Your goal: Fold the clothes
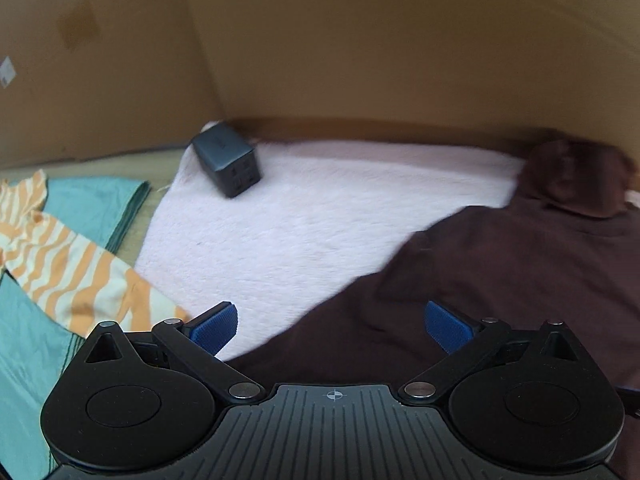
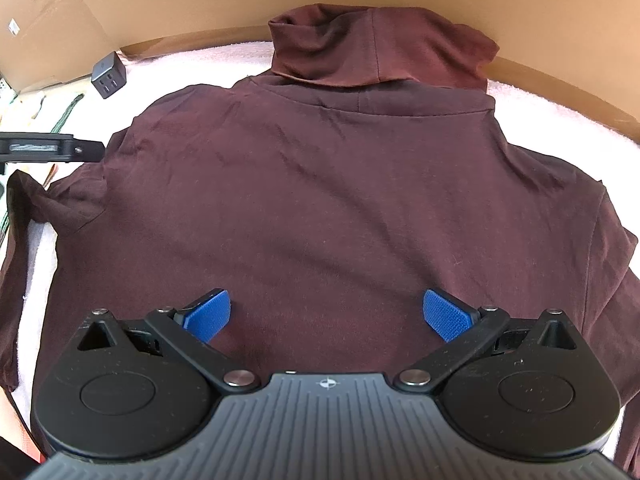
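- Risk: the left sleeve [image 2: 36, 200], bunched beyond the left gripper [image 1: 330, 326], was judged likely to be folded in crooked.
- Risk: the charger [image 1: 226, 164], lying on the white towel [image 1: 280, 220] ahead of that gripper, could be snagged by dragged cloth.
- Sweater [image 2: 320, 184]: laid flat, collar farthest from the right gripper [image 2: 326, 316].
- Left gripper: fingers spread wide, nothing held, poised over the sweater's edge.
- Right gripper: likewise spread and empty, hovering above the hem.

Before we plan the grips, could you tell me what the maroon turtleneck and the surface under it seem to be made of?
The maroon turtleneck looks like a thin, matte knit jersey, probably cotton: it lies limp with soft creases and fine seams. The white cover beneath looks like fluffy fleece or terry, judging by its fuzzy nap.
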Tool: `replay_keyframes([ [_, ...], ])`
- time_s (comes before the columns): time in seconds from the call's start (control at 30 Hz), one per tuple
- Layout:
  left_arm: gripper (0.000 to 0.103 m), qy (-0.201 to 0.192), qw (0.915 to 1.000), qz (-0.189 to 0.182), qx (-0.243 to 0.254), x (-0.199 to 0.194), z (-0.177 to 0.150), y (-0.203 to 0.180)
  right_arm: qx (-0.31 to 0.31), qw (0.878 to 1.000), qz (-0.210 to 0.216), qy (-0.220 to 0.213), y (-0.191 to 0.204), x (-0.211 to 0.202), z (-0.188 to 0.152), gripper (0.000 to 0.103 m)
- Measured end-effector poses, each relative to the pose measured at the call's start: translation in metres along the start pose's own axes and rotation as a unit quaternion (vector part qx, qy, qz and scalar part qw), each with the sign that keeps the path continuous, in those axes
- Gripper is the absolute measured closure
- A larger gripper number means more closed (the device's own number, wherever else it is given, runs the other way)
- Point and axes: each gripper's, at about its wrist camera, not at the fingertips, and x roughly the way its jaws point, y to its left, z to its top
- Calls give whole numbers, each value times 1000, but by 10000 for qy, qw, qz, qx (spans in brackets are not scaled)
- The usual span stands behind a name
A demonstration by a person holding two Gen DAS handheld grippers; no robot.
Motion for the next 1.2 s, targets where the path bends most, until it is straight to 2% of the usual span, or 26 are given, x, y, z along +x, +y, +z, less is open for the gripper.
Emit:
replay_keyframes([
  [0.07,0,-47,9996,-227,161,-11,-9,-17,14,10000,38,-4,-1,-1,0,0],
  [0.17,0,174,9977,-416,511,-6,-30,-44,-3,10000,87,18,-2,-1,0,0],
  [0.27,1,553,9968,-306,480,13,-50,-50,23,9998,172,51,-4,-2,2,0],
  [0.37,0,515,9981,-200,277,12,-57,-44,199,9993,317,22,-9,-5,5,1],
  [0.43,0,455,9984,-65,315,3,-54,-49,252,9988,387,-132,-12,-14,5,5],
  [0.6,0,77,9965,-603,571,-33,-50,-87,319,9959,546,-654,-18,-54,-5,5],
  [0.73,0,118,9872,-1089,1157,-37,-57,-137,832,9909,384,-982,-44,-81,-35,6],
  [0.8,0,170,9811,-1242,1472,-36,-62,-162,1311,9849,300,-1088,-65,-93,-56,8],
  [0.87,0,310,9771,-1340,1621,-30,-66,-177,1815,9764,222,-1152,-89,-106,-80,14],
  [0.97,0,499,9713,-1467,1806,-21,-70,-193,2425,9627,17,-1199,-117,-123,-115,15],
  [1.2,0,424,9608,-1720,2134,-25,-68,-218,3432,9294,-403,-1296,-159,-157,-188,19],
])
